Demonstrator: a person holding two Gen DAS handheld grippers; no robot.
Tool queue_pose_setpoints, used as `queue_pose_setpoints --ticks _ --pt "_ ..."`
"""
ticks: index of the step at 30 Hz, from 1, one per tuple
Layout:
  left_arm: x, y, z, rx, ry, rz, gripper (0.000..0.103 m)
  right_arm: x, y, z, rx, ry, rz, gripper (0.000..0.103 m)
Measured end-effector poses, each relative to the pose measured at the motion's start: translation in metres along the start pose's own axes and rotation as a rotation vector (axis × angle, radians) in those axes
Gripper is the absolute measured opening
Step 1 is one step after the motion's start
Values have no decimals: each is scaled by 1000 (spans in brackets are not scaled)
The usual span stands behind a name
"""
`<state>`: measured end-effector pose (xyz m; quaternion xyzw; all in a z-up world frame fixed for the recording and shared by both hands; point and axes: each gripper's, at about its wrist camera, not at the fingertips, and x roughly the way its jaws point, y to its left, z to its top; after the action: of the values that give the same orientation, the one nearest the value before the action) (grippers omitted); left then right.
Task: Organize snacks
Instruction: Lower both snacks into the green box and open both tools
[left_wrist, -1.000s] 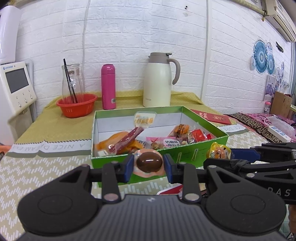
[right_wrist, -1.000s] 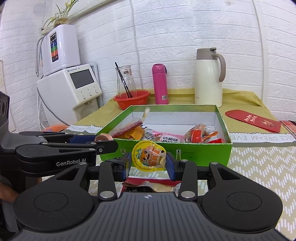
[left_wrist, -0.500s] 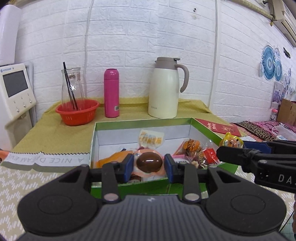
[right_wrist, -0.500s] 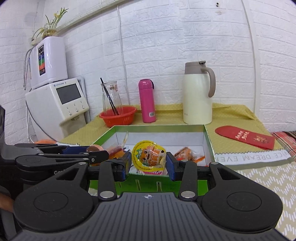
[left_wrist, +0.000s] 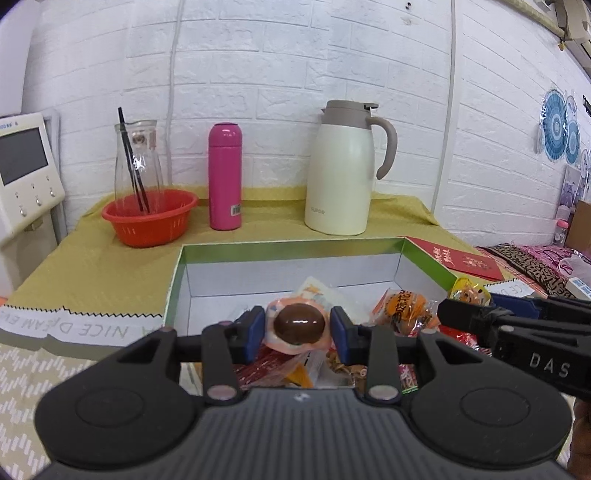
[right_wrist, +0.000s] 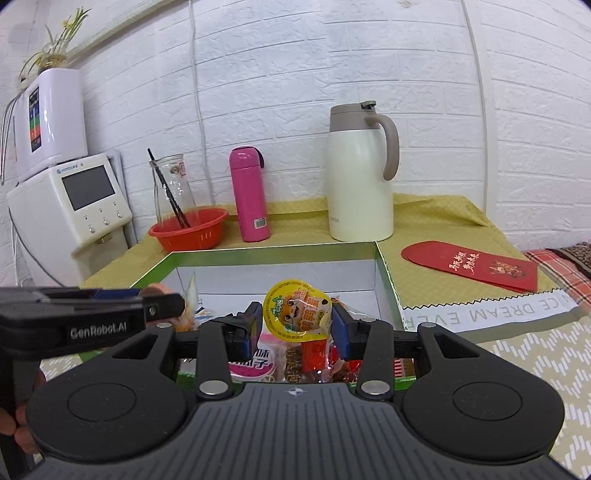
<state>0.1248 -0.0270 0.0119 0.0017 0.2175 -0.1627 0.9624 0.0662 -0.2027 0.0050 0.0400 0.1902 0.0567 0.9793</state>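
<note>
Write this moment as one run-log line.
left gripper: holds braised egg pack | right gripper: holds jelly cup | both above green box

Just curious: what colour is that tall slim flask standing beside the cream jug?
Bright pink all over; the flask shows best in the right wrist view.

The gripper bodies hide the green box's (left_wrist: 177, 273) near wall and the snacks (right_wrist: 255, 360) at its near edge; package print is unreadable.
</note>
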Motion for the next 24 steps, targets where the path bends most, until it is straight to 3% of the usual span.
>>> queue_pose_setpoints --ticks 9,12,14,24 --pt "11 -3 -4 20 -4 3 44 15 0 -2 -48 50 -10 71" --pt "10 -1 -5 13 -12 4 49 15 -4 0 -22 60 4 81" --pt "8 -1 -4 16 -22 7 51 15 -8 0 9 54 21 103" --pt "-14 -1 1 33 -73 36 60 -11 -14 6 22 -54 39 103"
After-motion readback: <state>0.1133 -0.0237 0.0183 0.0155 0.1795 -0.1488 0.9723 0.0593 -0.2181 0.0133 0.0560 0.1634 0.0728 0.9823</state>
